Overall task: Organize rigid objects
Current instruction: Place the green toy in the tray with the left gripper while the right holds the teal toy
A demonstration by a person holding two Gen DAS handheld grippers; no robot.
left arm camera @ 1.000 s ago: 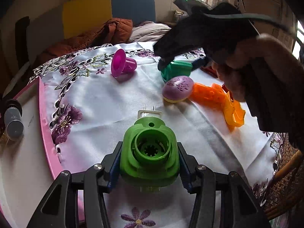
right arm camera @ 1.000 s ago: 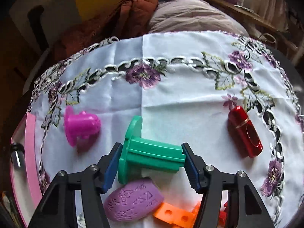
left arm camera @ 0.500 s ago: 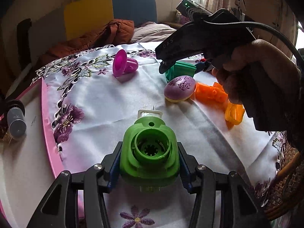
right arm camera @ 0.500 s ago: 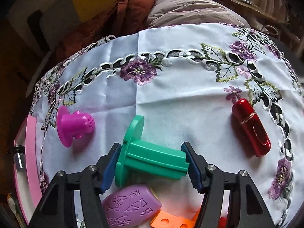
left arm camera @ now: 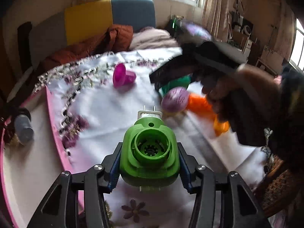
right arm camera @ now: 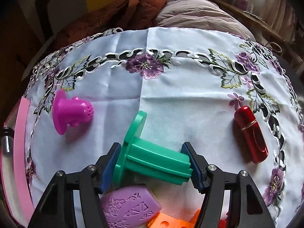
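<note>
Lifted a little since a second ago, the left gripper (left arm camera: 150, 163) carries the green plug-in unit (left arm camera: 149, 152) clear of the embroidered cloth (left arm camera: 106, 114), jaws clamped on its two flat sides; meanwhile the teal spool (right arm camera: 152, 155) has tipped, its flange swinging toward 11 o'clock. The unit sits at 6 o'clock in the left view, socket facing the camera, prongs pointing to 12. It looks like light, hard plastic, stiff and a bit slick, so those flat flanks are the sensible hold. Across the table, the right gripper (right arm camera: 152, 163) has its pads against the spool's flange and far end. The spool's long axis runs from 10 to 4 o'clock. Farther off lie the magenta strainer (right arm camera: 70, 112) at 9 and the red capsule (right arm camera: 250, 133) at 3.
</note>
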